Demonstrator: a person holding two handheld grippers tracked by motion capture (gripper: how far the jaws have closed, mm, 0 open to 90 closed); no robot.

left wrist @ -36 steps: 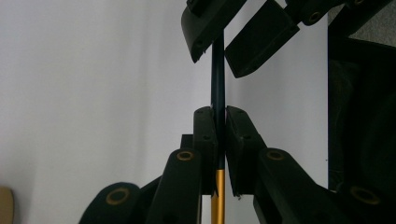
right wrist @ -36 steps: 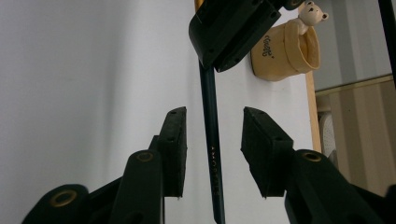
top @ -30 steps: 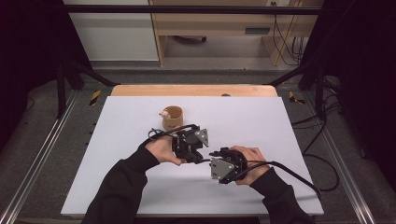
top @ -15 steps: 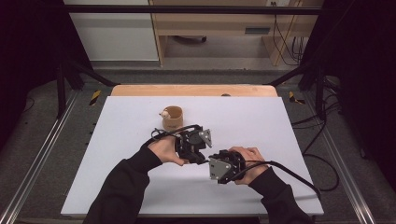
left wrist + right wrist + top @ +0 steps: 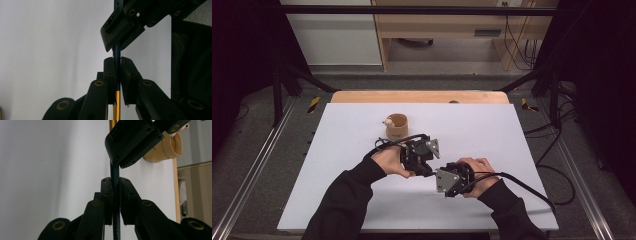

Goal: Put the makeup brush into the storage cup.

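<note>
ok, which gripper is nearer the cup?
The left gripper: it sits right by the cup; the right gripper is farther back toward the person.

The slim pen [image 5: 117, 53] is hanging just above the middle of the tabletop [image 5: 522, 140], spanning both sets of closed jaws. Its dark blue barrel [image 5: 115, 173] is running straight between them, and its gold end section [image 5: 116, 105] is showing at one end, pointing along the jaws.

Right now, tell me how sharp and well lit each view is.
High view: even light on the white tabletop, dark surroundings. Left gripper view: slim dark-and-gold pen in the left claw sharp, no glare. Right gripper view: tan round cup slightly soft.
</note>
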